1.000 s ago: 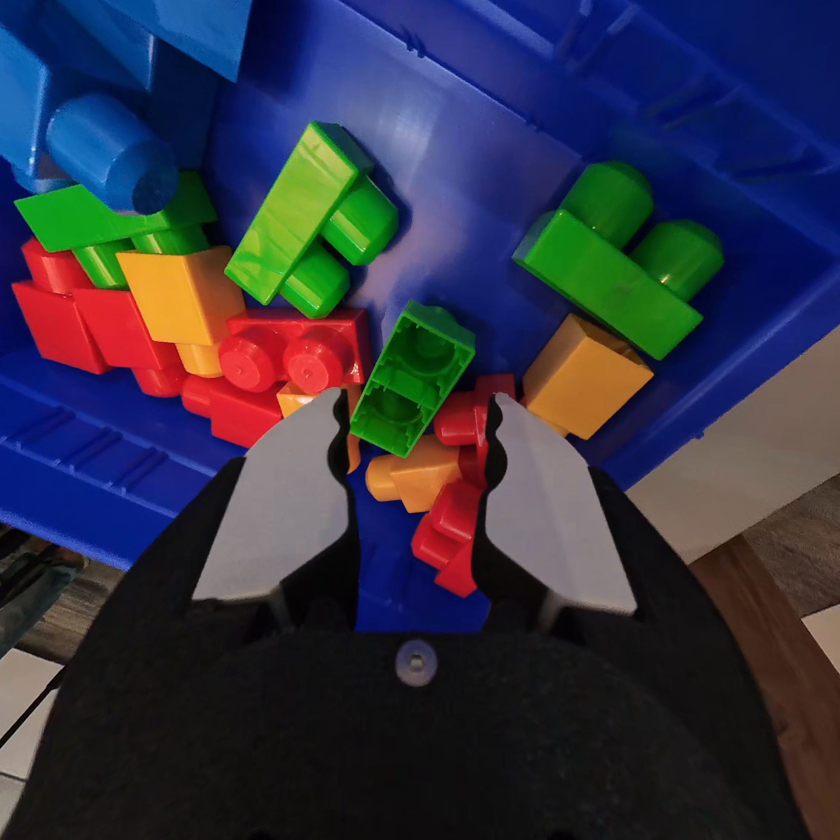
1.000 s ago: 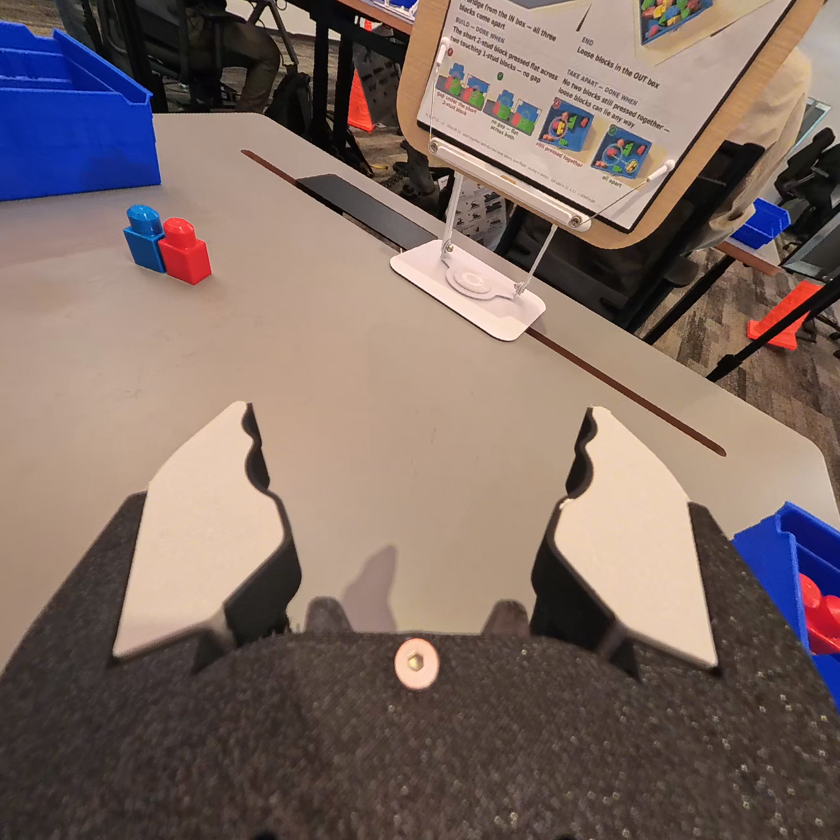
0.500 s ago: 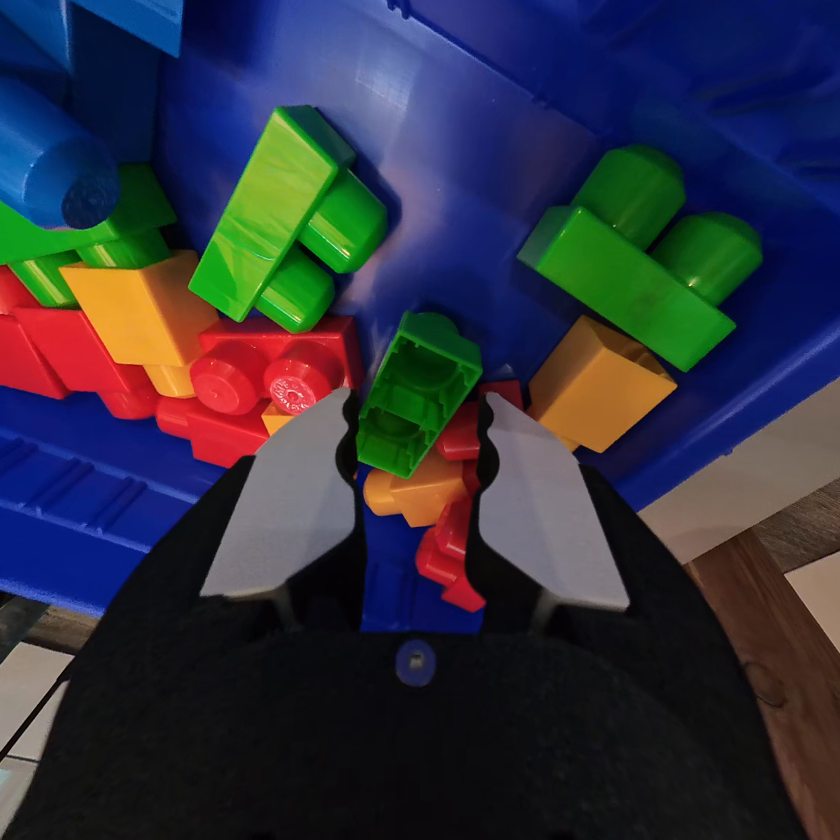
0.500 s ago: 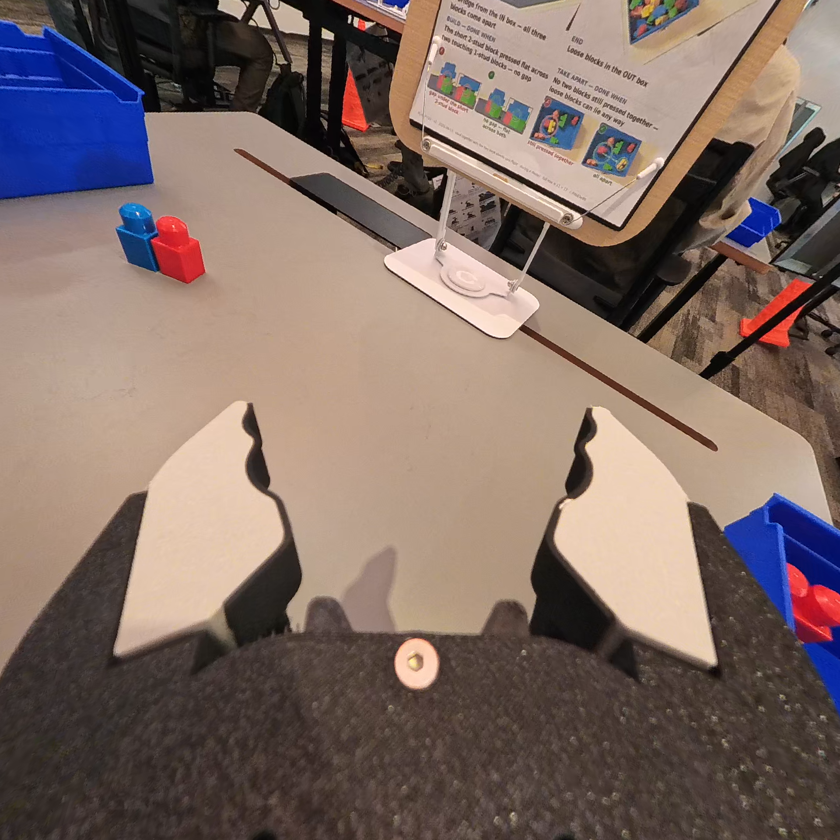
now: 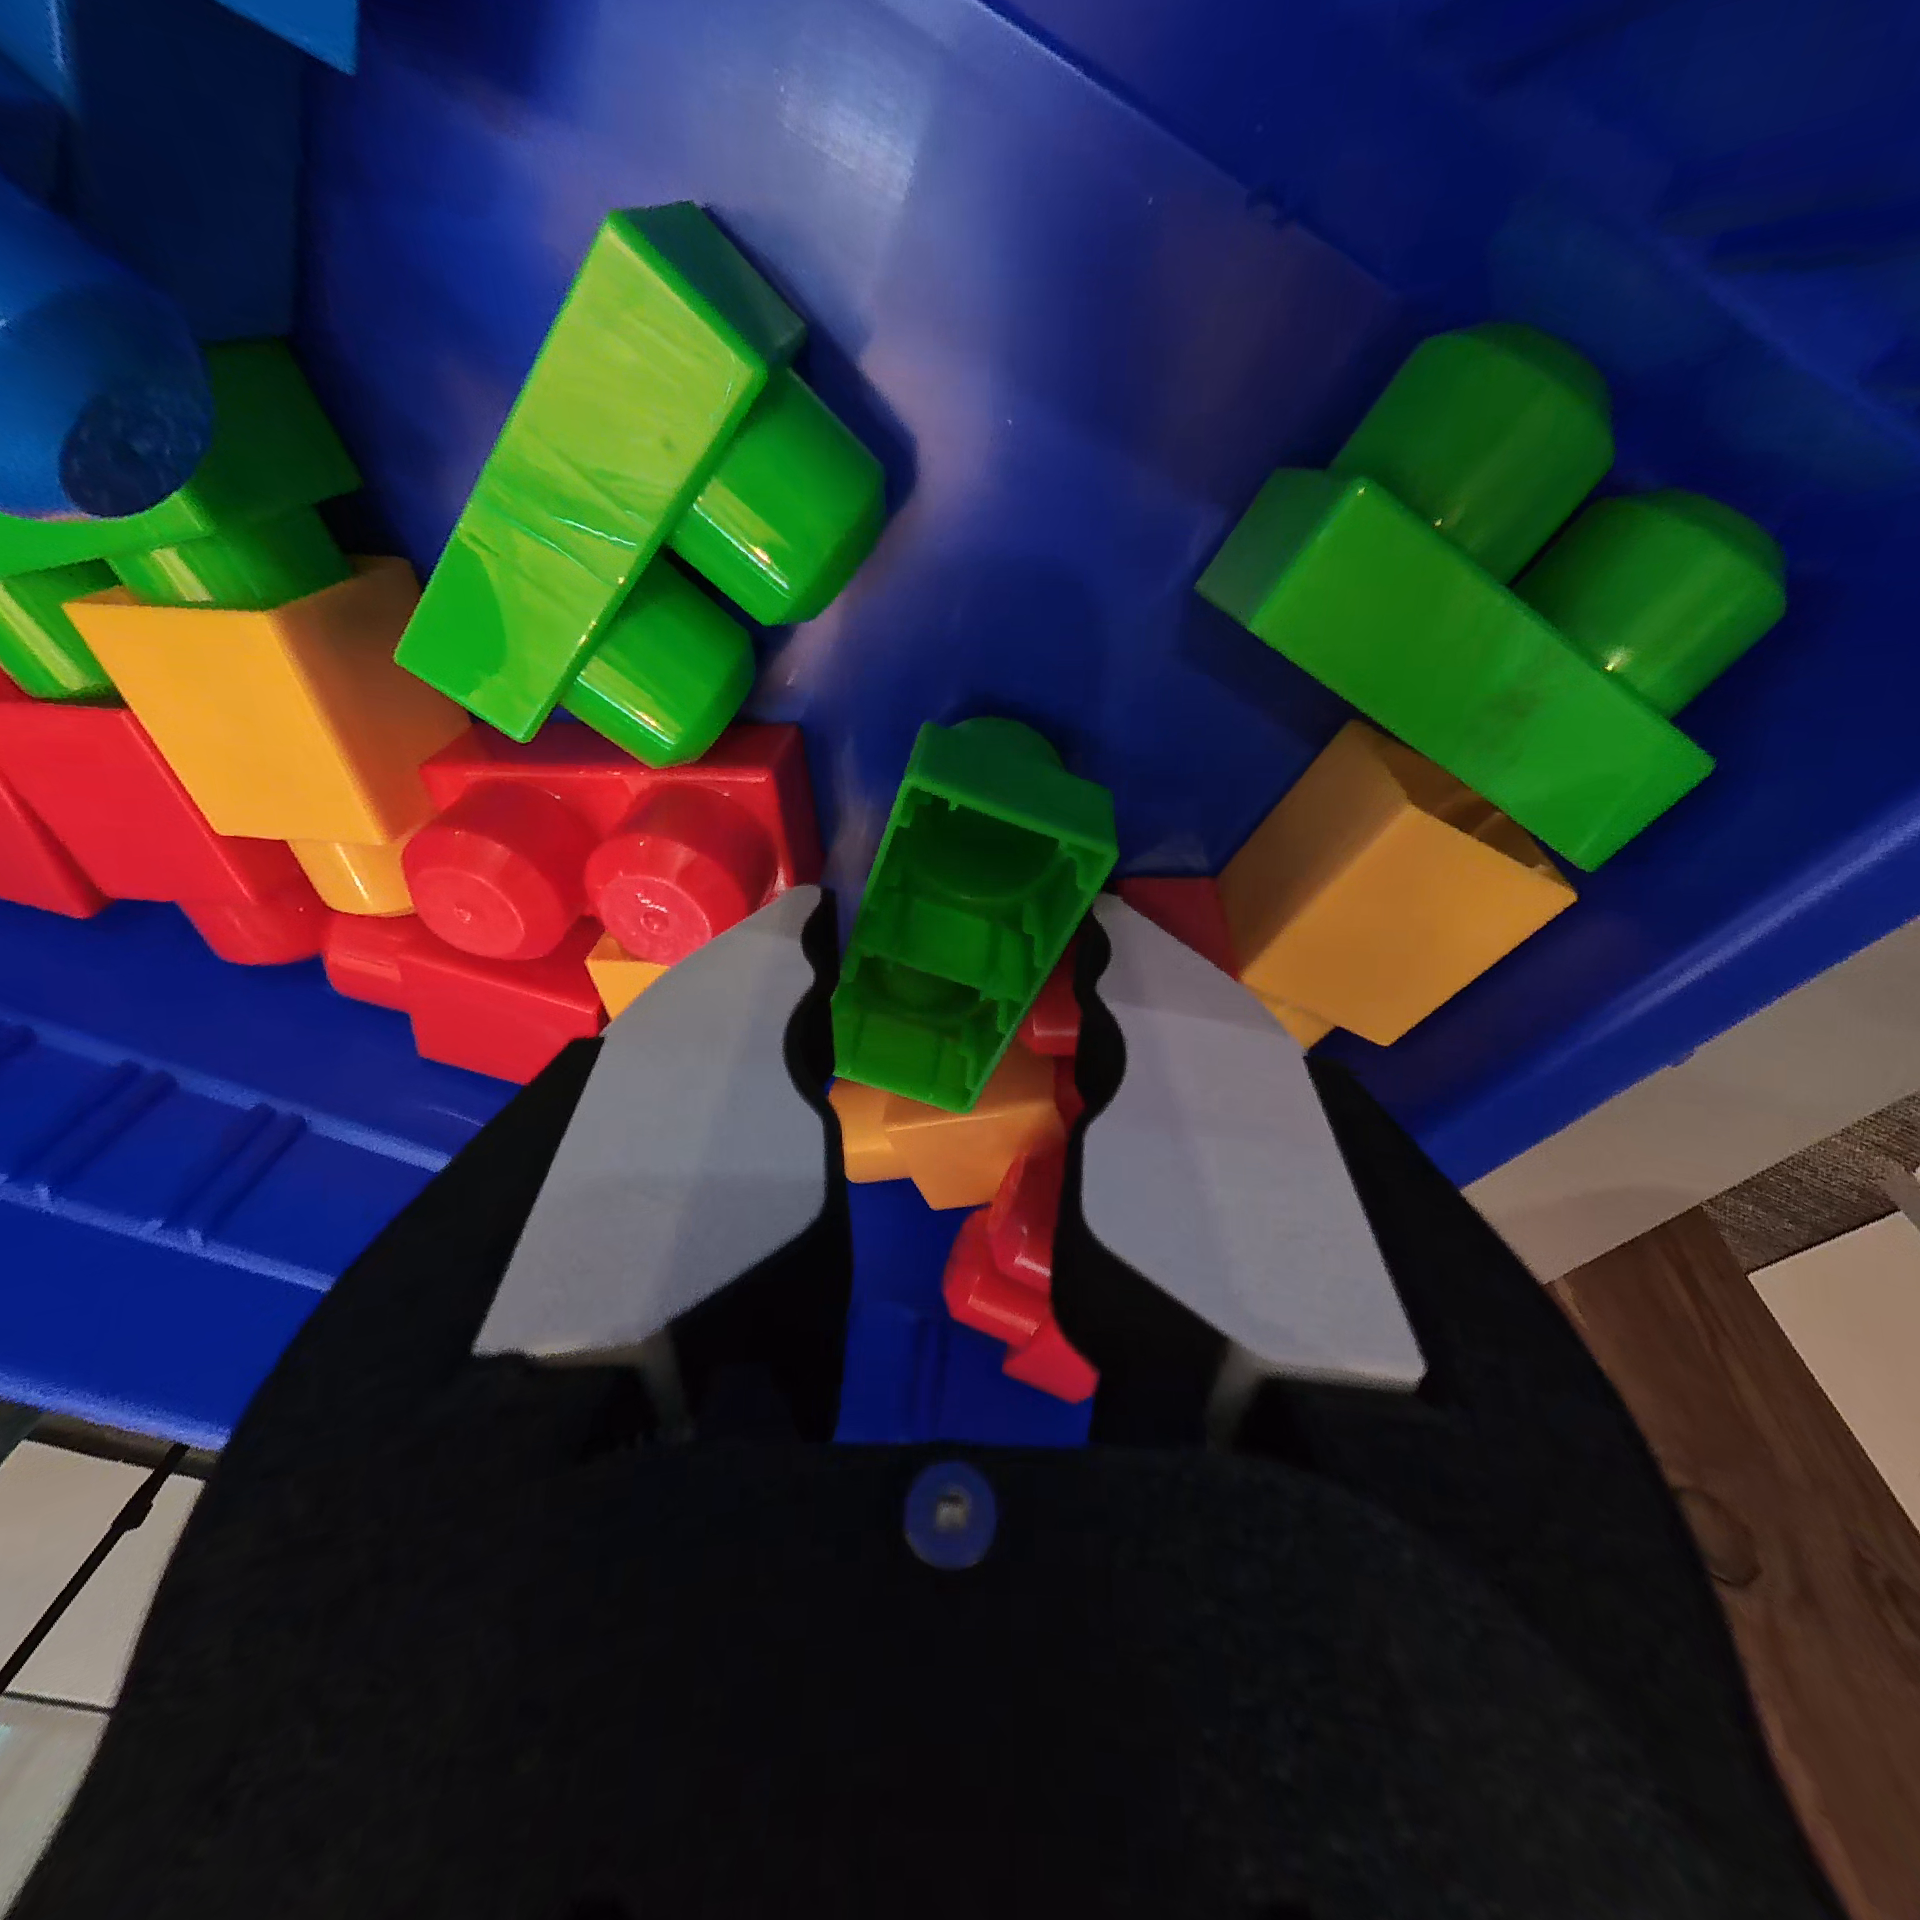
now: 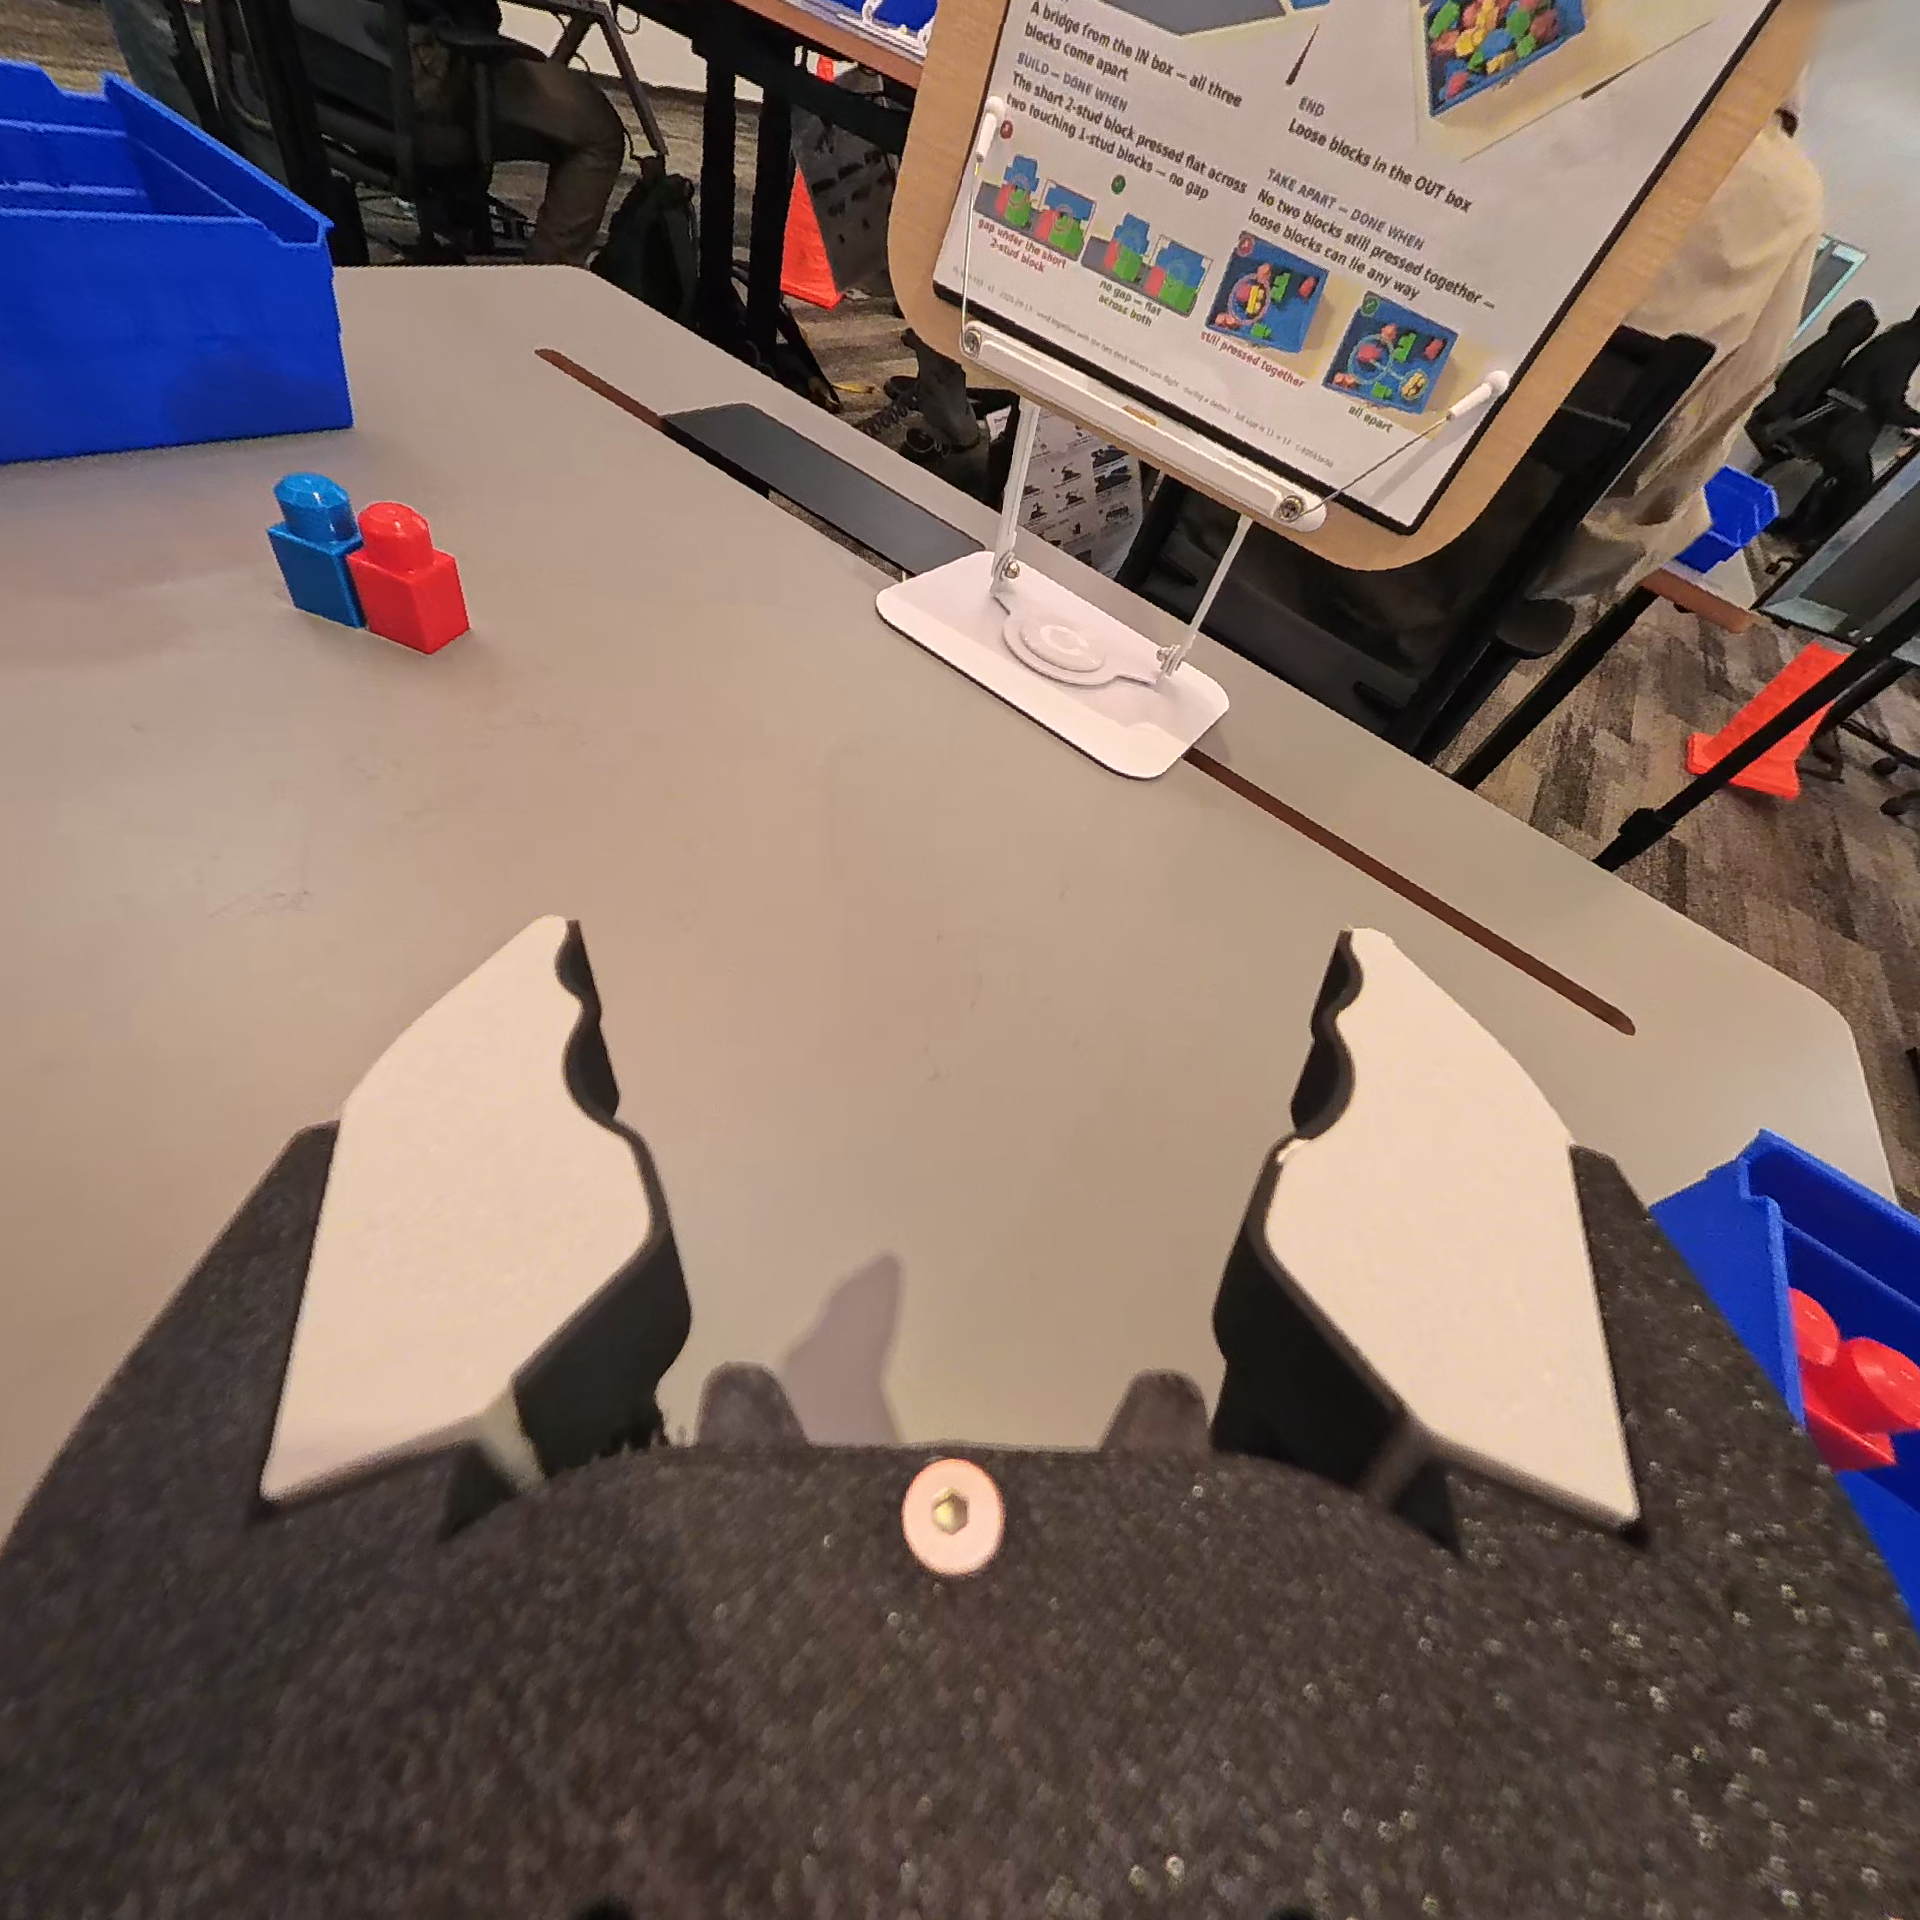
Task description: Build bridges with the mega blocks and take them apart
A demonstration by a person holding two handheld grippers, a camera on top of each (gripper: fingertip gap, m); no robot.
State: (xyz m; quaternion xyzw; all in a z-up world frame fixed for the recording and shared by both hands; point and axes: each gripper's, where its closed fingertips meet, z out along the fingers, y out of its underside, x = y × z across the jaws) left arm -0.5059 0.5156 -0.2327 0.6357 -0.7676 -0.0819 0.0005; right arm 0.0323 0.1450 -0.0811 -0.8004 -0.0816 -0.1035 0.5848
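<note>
In the left wrist view my left gripper (image 5: 958, 940) reaches down into a blue bin (image 5: 1091, 343) full of loose mega blocks. Its jaws are closed against the two sides of a green two-stud block (image 5: 971, 904), whose hollow underside faces the camera. Red (image 5: 582, 883), orange (image 5: 1382, 883) and green (image 5: 1455, 634) blocks lie around it. In the right wrist view my right gripper (image 6: 956, 997) is open and empty above the grey table (image 6: 831, 831). A blue one-stud block (image 6: 312, 551) and a red one-stud block (image 6: 410, 577) stand touching at the table's far left.
A second blue bin (image 6: 156, 312) stands at the far left of the table. The block bin's corner (image 6: 1756, 1236) with a red block (image 6: 1860, 1382) shows at the right edge. An instruction board on a white stand (image 6: 1049, 655) stands at the table's far side. The gap from one gripper's tips to the other's is roughly 70 cm.
The left gripper's jaws have narrowed onto the green two-stud block, which has turned to line up with them. The right gripper has drifted slightly and stays open.
</note>
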